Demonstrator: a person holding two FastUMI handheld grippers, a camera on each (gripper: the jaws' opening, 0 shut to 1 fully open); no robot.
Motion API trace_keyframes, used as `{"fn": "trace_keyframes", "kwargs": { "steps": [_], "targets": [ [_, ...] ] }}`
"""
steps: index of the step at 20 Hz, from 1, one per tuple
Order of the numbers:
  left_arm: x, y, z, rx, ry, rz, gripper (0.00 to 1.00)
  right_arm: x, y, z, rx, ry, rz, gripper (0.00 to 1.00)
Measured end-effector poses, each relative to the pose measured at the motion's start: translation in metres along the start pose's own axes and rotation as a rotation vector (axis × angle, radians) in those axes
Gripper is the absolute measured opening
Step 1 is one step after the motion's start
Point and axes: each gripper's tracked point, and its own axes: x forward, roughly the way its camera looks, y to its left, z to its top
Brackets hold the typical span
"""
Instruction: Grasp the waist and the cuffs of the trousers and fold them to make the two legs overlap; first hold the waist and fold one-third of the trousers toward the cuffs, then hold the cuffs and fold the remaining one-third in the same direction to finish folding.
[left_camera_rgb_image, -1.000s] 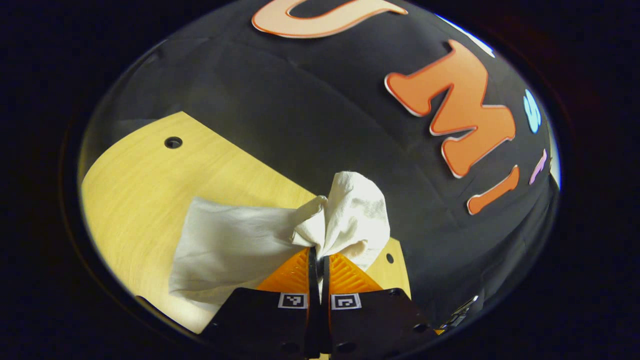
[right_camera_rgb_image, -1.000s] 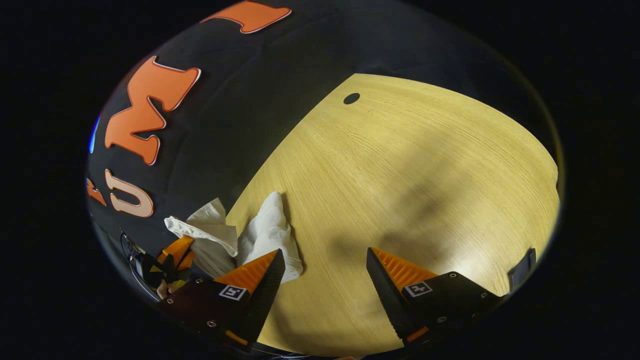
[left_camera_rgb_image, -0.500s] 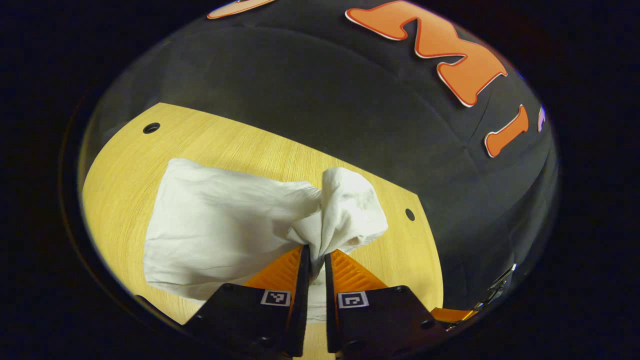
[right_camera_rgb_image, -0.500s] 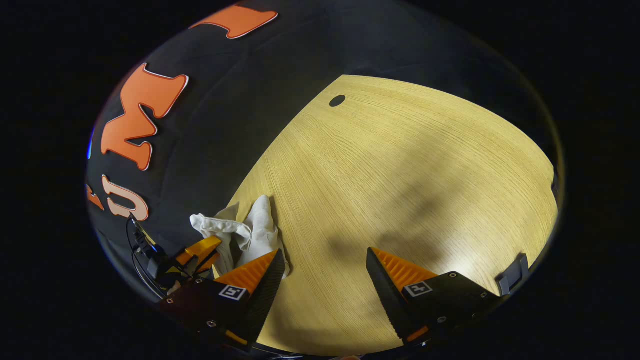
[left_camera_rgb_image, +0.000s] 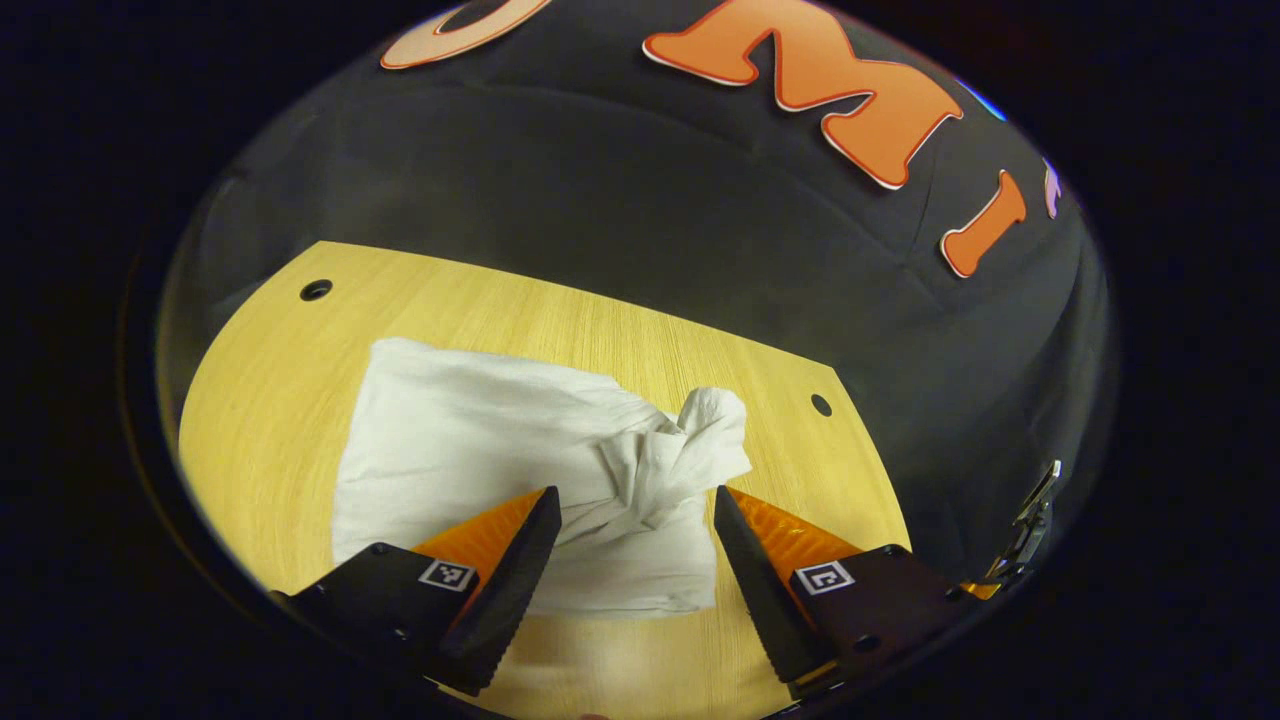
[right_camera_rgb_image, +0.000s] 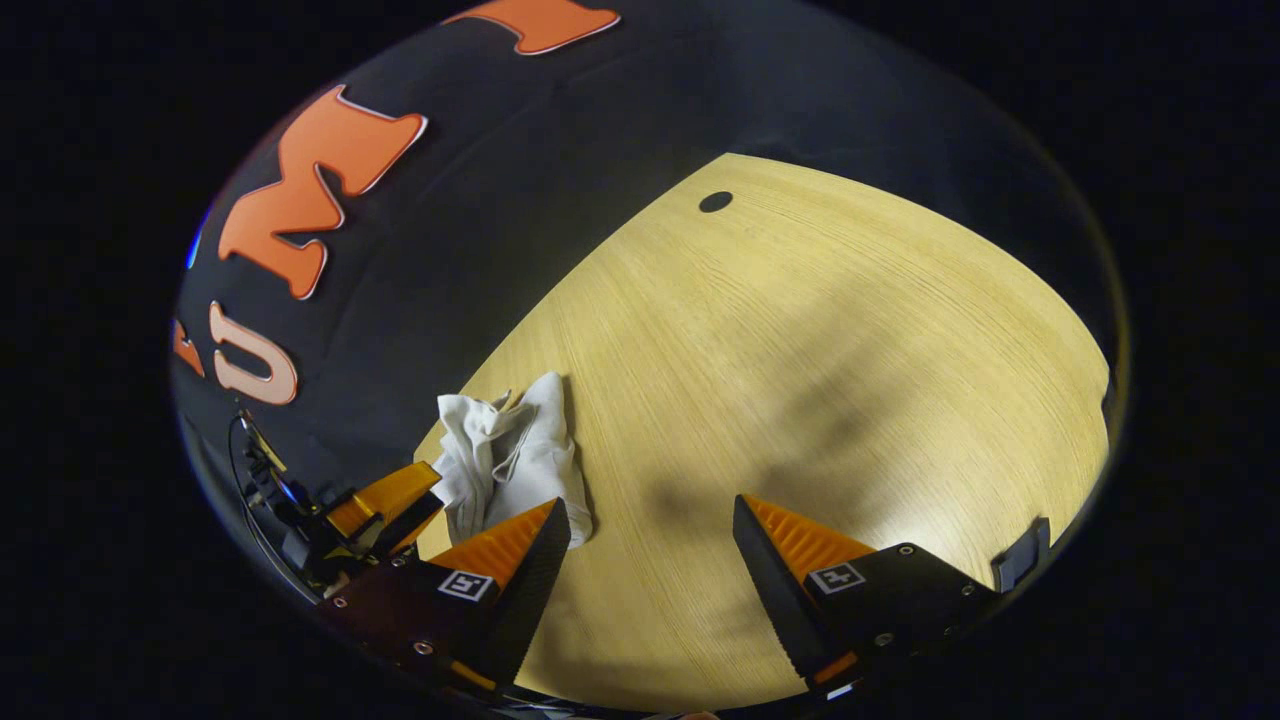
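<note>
The trousers (left_camera_rgb_image: 520, 470) lie folded on the table (left_camera_rgb_image: 260, 400), one end bunched; the left gripper (left_camera_rgb_image: 635, 540) gapes wide around that bunch; the right gripper (right_camera_rgb_image: 650, 550) gapes over bare wood; soft, light cloth, likely best pinched at an edge.

One pair of white trousers (left_camera_rgb_image: 520, 460), one wooden table (right_camera_rgb_image: 800, 380), two grippers.

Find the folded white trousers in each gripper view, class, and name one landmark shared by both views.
Left gripper view: the white trousers lie centre-low on the wooden table, just beyond the open tongs.
Right gripper view: the trousers sit lower left, by the table's edge.
Shared landmark: the bunched knot of cloth.
</note>
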Motion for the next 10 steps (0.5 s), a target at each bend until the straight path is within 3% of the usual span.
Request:
{"fn": "trace_keyframes", "kwargs": {
  "steps": [5,9,10],
  "targets": [
    [-0.079,0.043,0.047,-0.007,-0.144,0.038,1.00,-0.005,0.037,-0.002,-0.153,-0.026,0.018,0.99],
    [-0.135,0.078,0.081,0.026,-0.259,0.089,0.96,-0.020,0.080,0.006,-0.320,-0.120,0.032,0.99],
    [-0.150,0.089,0.087,0.041,-0.284,0.104,0.99,-0.024,0.092,0.009,-0.371,-0.154,0.034,0.99]
  ]
}}
